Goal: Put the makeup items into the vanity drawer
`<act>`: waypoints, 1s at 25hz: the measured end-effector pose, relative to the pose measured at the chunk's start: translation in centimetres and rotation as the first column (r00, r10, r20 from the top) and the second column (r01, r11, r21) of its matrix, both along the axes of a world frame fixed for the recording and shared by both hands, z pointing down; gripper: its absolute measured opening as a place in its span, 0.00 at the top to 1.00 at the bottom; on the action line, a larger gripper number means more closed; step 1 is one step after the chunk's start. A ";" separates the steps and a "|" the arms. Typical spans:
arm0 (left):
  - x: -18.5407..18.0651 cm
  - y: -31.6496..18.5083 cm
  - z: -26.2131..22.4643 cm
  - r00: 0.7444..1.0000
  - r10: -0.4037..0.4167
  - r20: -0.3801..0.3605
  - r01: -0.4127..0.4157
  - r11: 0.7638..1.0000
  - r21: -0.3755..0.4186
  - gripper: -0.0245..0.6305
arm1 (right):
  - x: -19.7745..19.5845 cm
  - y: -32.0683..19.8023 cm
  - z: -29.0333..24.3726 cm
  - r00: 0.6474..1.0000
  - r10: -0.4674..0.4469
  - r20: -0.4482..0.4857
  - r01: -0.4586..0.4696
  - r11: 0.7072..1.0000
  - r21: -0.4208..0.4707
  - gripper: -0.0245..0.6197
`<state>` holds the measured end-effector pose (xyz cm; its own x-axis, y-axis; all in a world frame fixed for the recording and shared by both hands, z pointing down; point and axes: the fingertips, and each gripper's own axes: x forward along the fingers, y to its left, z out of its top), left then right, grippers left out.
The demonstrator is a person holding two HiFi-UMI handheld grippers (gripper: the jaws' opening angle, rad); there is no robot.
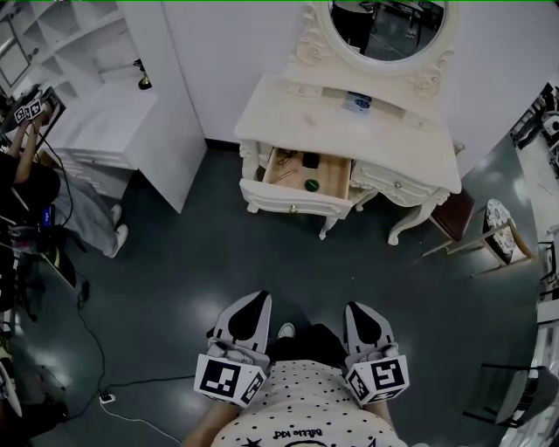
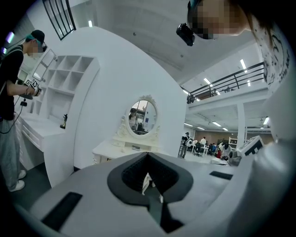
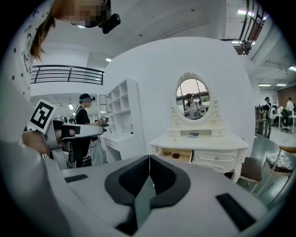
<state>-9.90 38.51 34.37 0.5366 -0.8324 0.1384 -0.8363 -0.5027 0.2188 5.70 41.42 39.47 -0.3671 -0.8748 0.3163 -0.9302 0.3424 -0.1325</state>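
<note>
The cream vanity [image 1: 349, 131] stands ahead across the dark floor, under its oval mirror [image 1: 387, 26]. Its left drawer [image 1: 293, 199] is pulled out and holds a green round item [image 1: 312, 184], a dark item [image 1: 309, 161] and small brownish pieces [image 1: 284, 168]. A blue item [image 1: 357, 102] lies on the vanity top. My left gripper [image 1: 255, 299] and right gripper [image 1: 360, 307] hang close to my body, far short of the vanity. Both are shut with nothing in them. The open drawer [image 3: 175, 154] also shows in the right gripper view, beyond the touching fingertips [image 3: 149, 157].
A white desk with shelves [image 1: 105, 113] stands at the left, where another person [image 1: 35, 188] holds grippers. Right of the vanity are a wooden chair [image 1: 489, 236] and a stool [image 1: 454, 214]. A cable and power strip [image 1: 106, 398] lie on the floor at lower left.
</note>
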 end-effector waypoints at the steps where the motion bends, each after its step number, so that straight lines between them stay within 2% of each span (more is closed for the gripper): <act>1: -0.1 -0.1 0.1 1.000 -0.004 0.001 0.004 1.000 -0.004 0.95 | 0.0 0.0 0.1 1.000 0.001 0.002 -0.001 1.000 -0.004 0.95; 6: 0.4 -1.4 0.6 1.000 -0.013 -0.001 0.013 1.000 -0.026 0.95 | 0.8 -1.0 0.5 1.000 0.002 0.002 -0.002 1.000 -0.023 0.95; 11: 2.5 -4.2 0.9 1.000 -0.024 -0.002 0.023 0.999 -0.034 0.95 | 2.6 -4.3 0.5 1.000 -0.014 0.019 0.014 1.000 -0.023 0.95; 17: 5.1 -7.8 -0.2 0.999 -0.044 -0.008 0.044 0.999 -0.016 0.95 | 5.0 -9.0 -0.9 0.998 -0.051 0.029 0.050 0.999 0.015 0.95; 25: 7.2 -10.5 0.3 0.996 -0.088 -0.023 0.088 0.996 -0.005 0.95 | 7.7 -12.7 -0.3 0.996 -0.083 0.025 0.083 0.996 0.026 0.95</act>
